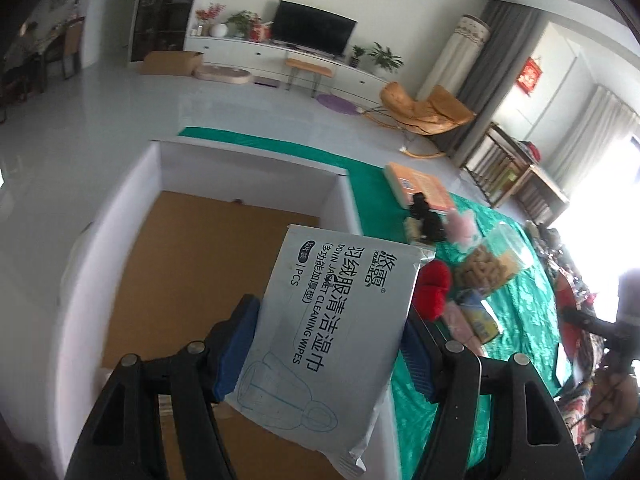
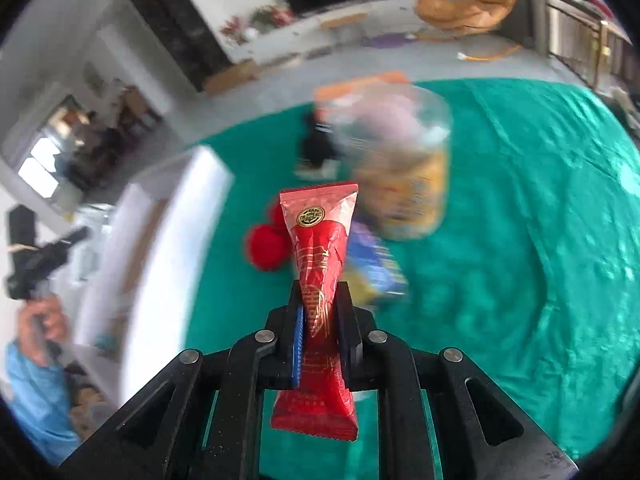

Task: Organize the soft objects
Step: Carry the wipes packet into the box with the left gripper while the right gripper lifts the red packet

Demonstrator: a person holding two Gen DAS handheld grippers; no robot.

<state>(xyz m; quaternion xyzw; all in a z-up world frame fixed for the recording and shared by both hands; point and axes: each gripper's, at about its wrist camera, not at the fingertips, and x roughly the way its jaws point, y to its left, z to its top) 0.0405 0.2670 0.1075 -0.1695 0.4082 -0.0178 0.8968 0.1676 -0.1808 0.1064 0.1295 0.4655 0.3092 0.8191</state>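
Jaws of the left gripper (image 1: pixel 332 344) clamp a wipes packet (image 1: pixel 332 320) above the white box (image 1: pixel 120 208); lower it inside before releasing. Jaws of the right gripper (image 2: pixel 320 320) pinch a red sachet (image 2: pixel 320 280) over the green desk (image 2: pixel 520 240) beside that box.

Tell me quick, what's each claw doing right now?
Left claw: closed on the white cleaning wipes packet, above the white box.
Right claw: squeezed shut on the red snack packet, above the green cloth.
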